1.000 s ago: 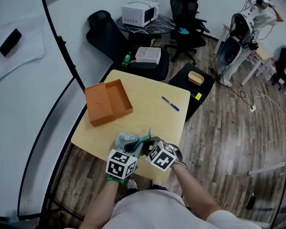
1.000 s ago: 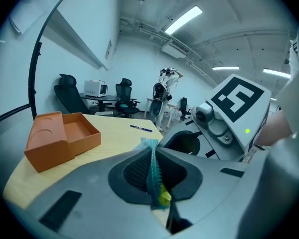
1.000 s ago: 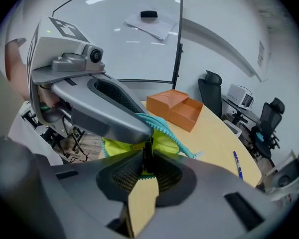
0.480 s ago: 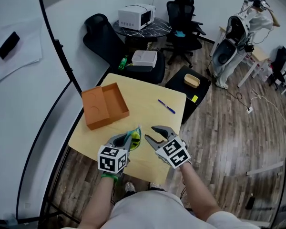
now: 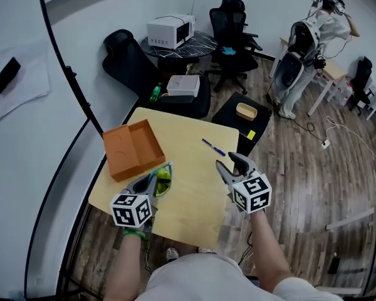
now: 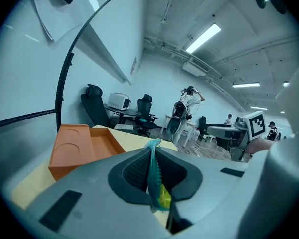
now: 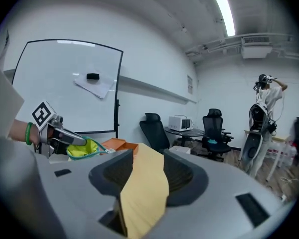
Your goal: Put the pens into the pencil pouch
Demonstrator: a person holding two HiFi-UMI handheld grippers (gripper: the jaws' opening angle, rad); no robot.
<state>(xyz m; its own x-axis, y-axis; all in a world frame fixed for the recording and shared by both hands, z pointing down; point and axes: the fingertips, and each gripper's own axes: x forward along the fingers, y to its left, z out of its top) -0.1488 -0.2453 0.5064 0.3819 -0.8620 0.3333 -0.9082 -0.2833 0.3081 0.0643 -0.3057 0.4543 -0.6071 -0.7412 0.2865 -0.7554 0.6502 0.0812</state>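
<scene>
My left gripper [image 5: 151, 182] is shut on the teal zipper edge of the pencil pouch [image 5: 163, 179], a yellow-green pouch held just above the table's near left part. In the left gripper view the pouch's edge [image 6: 153, 176] is pinched between the jaws. My right gripper [image 5: 229, 164] is open and empty over the table's right edge, well apart from the pouch. A blue pen [image 5: 213, 147] lies on the wooden table [image 5: 188, 137], just beyond the right gripper. The right gripper view shows the pouch [image 7: 84, 149] at its left and bare table between the jaws [image 7: 147, 176].
An open orange box [image 5: 132, 149] lies on the table's left side, close beyond the pouch. Black office chairs [image 5: 235, 27] and a white microwave [image 5: 170, 31] on a dark side table stand past the far edge. A person [image 5: 326, 14] stands far right.
The right gripper has let go of the pouch, opened and swung out to the right. The left gripper has carried the pouch a little to the left, still shut on it.
</scene>
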